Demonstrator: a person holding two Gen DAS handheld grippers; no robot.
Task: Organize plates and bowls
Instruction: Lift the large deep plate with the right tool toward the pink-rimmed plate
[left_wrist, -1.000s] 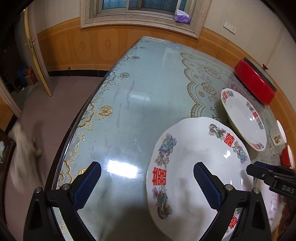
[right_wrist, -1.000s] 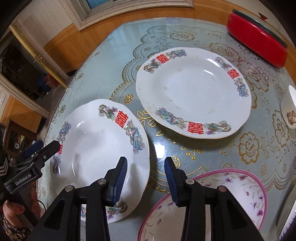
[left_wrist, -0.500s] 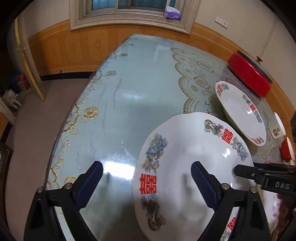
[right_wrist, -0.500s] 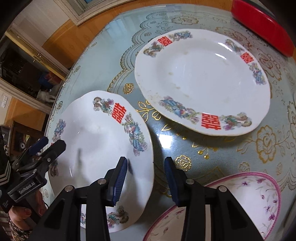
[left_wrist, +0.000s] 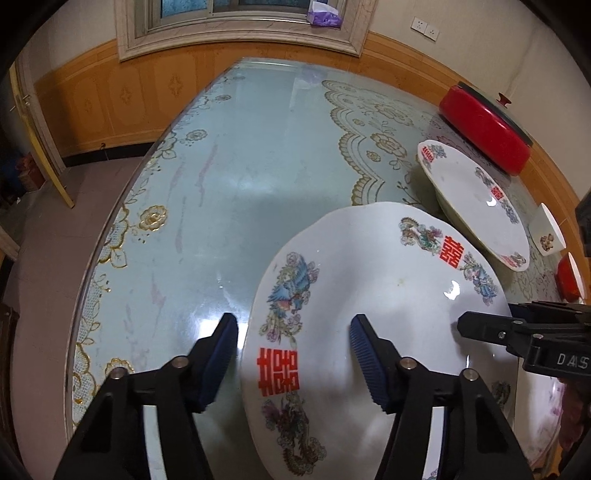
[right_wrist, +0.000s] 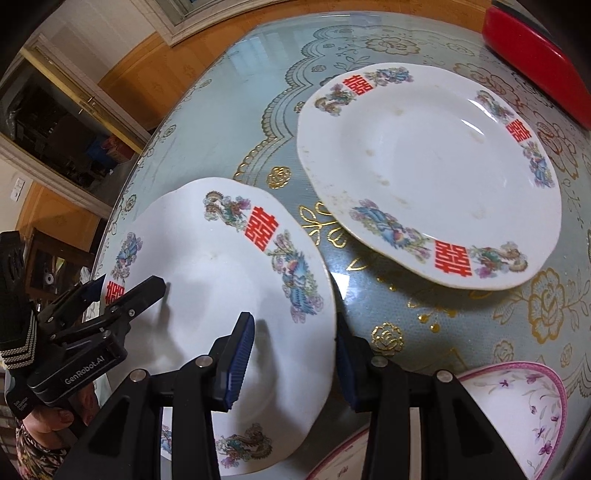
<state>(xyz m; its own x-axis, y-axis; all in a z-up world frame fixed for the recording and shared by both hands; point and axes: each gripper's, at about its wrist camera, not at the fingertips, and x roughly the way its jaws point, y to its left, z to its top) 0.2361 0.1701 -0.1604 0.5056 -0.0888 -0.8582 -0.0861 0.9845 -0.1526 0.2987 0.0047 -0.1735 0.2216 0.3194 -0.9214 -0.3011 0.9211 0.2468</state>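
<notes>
1. Grippers first: the left gripper (left_wrist: 293, 354) stands wide, straddling the near plate's (left_wrist: 373, 295) 9 o'clock rim; the right gripper (right_wrist: 293, 356) brackets its 3 o'clock rim, half open, not clamped.
2. Near plate sits on the surface (left_wrist: 229, 184), between both grippers, equally near each.
3. Far plate (right_wrist: 428, 162) lies toward 1 o'clock, likely the stacking target.
4. Pink-rimmed bowl (right_wrist: 517, 413) sits at 4 o'clock.

Wood-panelled wall (left_wrist: 155, 88), framed window (left_wrist: 236, 22), grey floor (left_wrist: 85, 192), socket (left_wrist: 424, 27).

Bare table (left_wrist: 229, 192) leftward (plates (right_wrist: 424, 162), red pot (left_wrist: 484, 129) crowd the right).
</notes>
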